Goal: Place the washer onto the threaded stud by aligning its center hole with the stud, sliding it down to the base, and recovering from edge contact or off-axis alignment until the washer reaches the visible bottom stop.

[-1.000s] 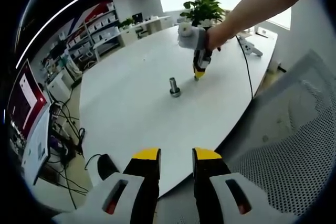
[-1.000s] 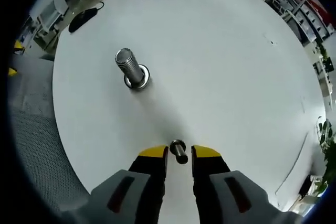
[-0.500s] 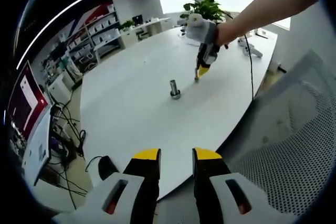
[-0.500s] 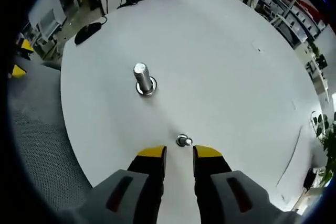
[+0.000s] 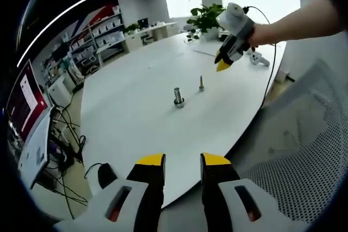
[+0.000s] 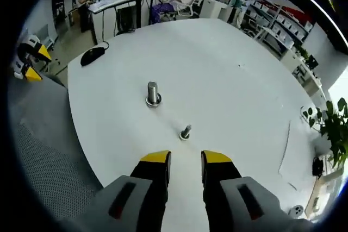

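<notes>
Two studs stand near each other on the table (image 6: 244, 107): stud (image 6: 153, 94) and smaller stud (image 6: 185, 132).

The white table (image 5: 136, 112) is viewed from opposite edges — both views angled down, sharing its studded middle (image 6: 153, 94).

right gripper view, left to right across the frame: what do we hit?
Other gripper at the left edge → black mouse → large bolt → small bolt → potted plant at the right edge.

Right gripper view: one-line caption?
Open right gripper above a white table, large stud and small bolt standing apart.
</notes>
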